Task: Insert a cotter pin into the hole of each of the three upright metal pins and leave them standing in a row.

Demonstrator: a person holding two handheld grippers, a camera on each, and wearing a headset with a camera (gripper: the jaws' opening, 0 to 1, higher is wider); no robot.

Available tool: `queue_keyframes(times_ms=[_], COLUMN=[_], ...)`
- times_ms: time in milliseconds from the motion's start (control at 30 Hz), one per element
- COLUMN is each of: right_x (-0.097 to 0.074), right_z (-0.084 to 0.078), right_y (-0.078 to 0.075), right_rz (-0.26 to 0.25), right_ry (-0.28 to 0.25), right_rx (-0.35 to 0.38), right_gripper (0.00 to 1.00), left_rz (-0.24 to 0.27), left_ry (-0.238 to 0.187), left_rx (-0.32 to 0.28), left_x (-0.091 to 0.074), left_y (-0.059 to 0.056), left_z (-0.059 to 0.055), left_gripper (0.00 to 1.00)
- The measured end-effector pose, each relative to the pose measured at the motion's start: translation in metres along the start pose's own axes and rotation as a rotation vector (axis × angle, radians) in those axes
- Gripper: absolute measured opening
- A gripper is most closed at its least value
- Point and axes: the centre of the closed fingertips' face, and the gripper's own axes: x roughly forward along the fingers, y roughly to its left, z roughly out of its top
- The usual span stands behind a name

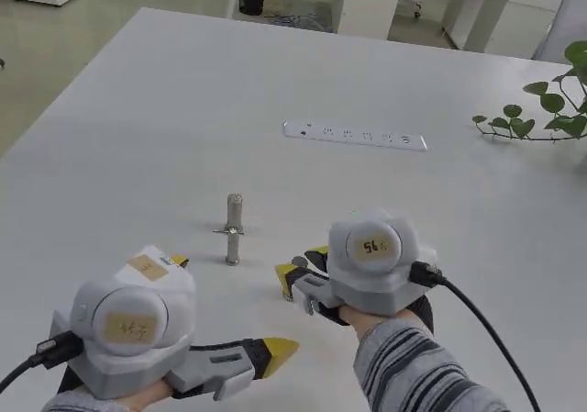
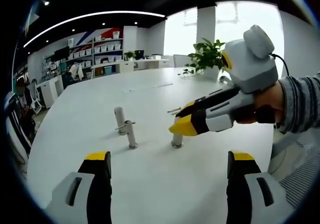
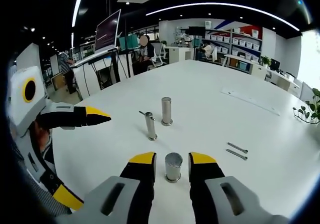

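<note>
Right gripper point(image 3: 172, 159) fingers point(image 3: 144, 160) straddle a metal pin point(image 3: 173, 166), seemingly ungripped; left gripper point(image 2: 170, 157) gapes wide.

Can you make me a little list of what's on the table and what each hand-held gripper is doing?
Table: white table, with a power strip towards the back
Metal pins: three upright, roughly in a line: far pin, middle pin, near pin
Fitted: one cotter pin through the middle pin
Spare: two loose cotter pins lying on the table
Left hand-held gripper: open, empty, apart from the pins
Right hand-held gripper: open, one jaw on each side of the near pin, gaps showing
</note>
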Motion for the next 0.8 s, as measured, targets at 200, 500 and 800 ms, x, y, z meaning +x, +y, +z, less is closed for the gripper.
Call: queue_keyframes(times_ms=[200, 500, 800], right_x=[-0.010, -0.021, -0.027], right_z=[0.001, -0.009, -0.017], right_y=[-0.003, -0.010, -0.030], right_rz=[0.044, 0.099, 0.149], right_ry=[-0.013, 0.025, 0.078], right_rx=[0.005, -0.024, -0.103], right_gripper=[0.28, 0.30, 0.31], left_rz=[0.015, 0.013, 0.011], left_ry=[-0.012, -0.008, -0.010], left_rx=[0.004, 0.011, -0.002], left_x=[0.000, 0.000, 0.000], left_y=[0.003, 0.001, 0.001], left_z=[0.002, 0.002, 0.002], left_gripper=[0.96, 0.96, 0.96])
